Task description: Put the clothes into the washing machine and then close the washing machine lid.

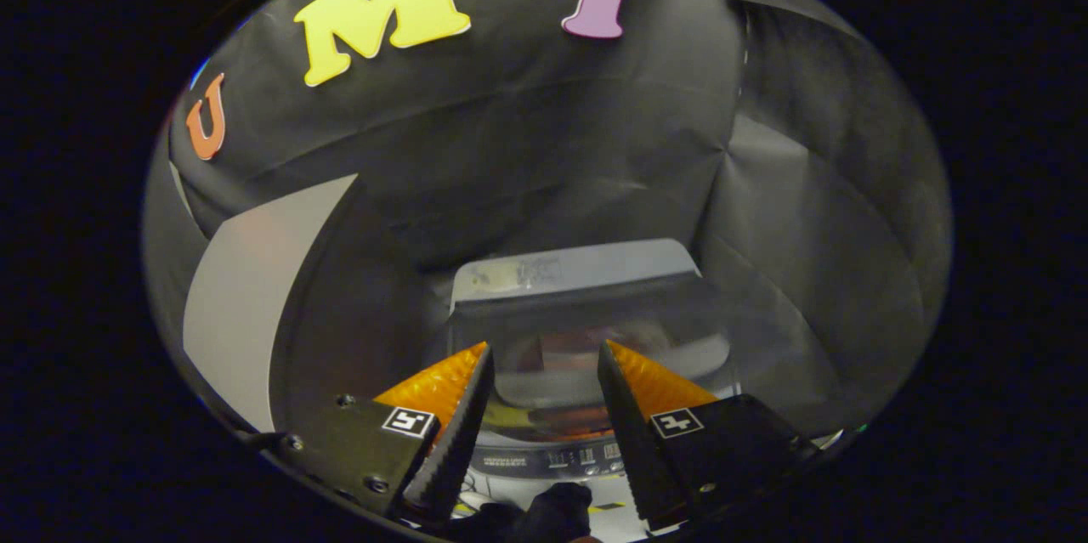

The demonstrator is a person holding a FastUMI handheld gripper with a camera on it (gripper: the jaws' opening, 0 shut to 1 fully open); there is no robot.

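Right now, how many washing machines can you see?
1. The washing machine sits just beyond the open gripper, its lid standing up behind the fingertips. Others could be hidden.

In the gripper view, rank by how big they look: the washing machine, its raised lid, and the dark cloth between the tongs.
1. Washing machine, largest.
2. Its raised lid, a part of it.
3. Dark cloth, smallest, though partly hidden and nearest the camera, so unsure.

The open tongs hold nothing.
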